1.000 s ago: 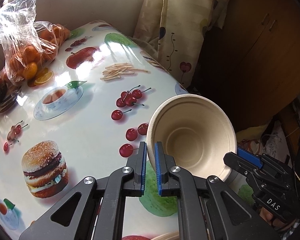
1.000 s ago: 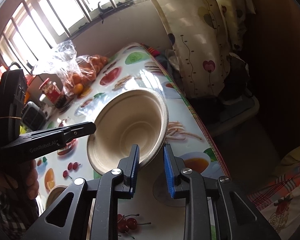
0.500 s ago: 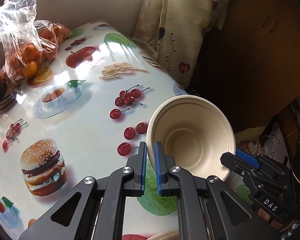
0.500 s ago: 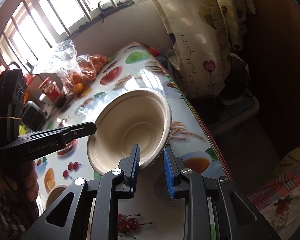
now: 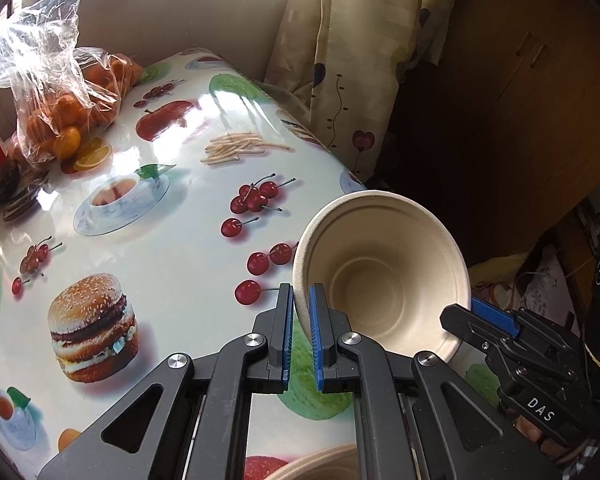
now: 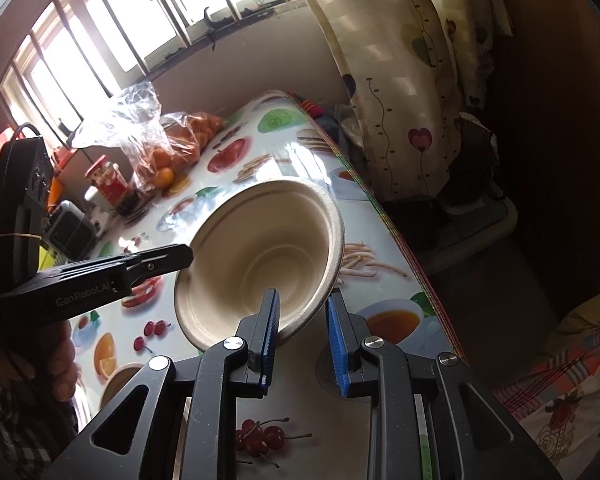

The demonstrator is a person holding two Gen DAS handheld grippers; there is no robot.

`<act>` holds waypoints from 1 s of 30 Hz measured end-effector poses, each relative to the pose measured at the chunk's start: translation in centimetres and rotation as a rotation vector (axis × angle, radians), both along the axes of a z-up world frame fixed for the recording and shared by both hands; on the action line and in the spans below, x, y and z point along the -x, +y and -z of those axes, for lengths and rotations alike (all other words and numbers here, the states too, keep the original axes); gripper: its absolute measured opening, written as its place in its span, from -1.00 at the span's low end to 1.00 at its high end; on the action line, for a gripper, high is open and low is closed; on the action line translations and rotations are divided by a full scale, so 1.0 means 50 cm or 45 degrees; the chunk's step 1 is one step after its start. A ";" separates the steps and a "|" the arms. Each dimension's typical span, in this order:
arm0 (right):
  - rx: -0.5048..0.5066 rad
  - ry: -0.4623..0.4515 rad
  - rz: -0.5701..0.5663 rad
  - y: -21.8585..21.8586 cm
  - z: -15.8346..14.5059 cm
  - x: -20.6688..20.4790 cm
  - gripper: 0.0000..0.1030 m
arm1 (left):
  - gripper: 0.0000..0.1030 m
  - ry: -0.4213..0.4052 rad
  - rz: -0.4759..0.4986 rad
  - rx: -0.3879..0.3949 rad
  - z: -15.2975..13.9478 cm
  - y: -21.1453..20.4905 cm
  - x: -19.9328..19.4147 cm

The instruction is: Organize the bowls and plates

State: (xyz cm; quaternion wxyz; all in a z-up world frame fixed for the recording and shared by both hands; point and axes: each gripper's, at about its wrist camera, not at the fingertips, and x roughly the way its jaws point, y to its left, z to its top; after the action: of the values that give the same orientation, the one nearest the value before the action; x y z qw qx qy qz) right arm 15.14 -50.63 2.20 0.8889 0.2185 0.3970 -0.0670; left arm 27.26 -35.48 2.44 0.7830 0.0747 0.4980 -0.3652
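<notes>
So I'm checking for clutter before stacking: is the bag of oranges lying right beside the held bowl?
No, the bag of oranges sits at the far corner of the table, well apart from the bowl.

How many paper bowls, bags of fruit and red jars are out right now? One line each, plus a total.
Paper bowls: 2, the held bowl and a second bowl at the near edge
Bags of oranges: 1
Red jars: 1
Total: 4
</notes>
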 end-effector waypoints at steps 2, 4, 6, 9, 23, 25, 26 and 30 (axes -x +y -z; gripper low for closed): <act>0.003 -0.007 -0.002 0.004 -0.005 0.006 -0.55 | -0.84 -0.008 0.002 0.005 -0.006 0.004 0.004; 0.008 -0.014 -0.006 0.009 -0.011 0.011 -0.55 | -0.84 -0.013 0.001 0.009 -0.012 0.009 0.009; 0.013 -0.021 -0.010 0.015 -0.018 0.017 -0.55 | -0.84 -0.018 -0.003 0.012 -0.017 0.014 0.013; 0.020 -0.030 -0.016 0.026 -0.027 0.025 -0.55 | -0.84 -0.029 -0.005 0.020 -0.028 0.024 0.022; 0.056 -0.073 -0.044 0.080 -0.067 0.077 -0.55 | -0.84 -0.074 -0.009 0.054 -0.070 0.079 0.071; 0.058 -0.078 -0.047 0.087 -0.070 0.084 -0.55 | -0.84 -0.082 -0.009 0.057 -0.076 0.087 0.079; 0.058 -0.080 -0.048 0.092 -0.072 0.088 -0.55 | -0.84 -0.085 -0.009 0.060 -0.079 0.091 0.083; 0.060 -0.086 -0.057 0.109 -0.077 0.102 -0.55 | -0.84 -0.096 -0.011 0.067 -0.086 0.106 0.097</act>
State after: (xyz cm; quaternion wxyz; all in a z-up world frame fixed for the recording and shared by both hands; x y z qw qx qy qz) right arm 10.05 -45.19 6.06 0.9080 0.1908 0.3698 -0.0487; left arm 22.43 -30.16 6.73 0.8045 0.0656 0.4586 -0.3717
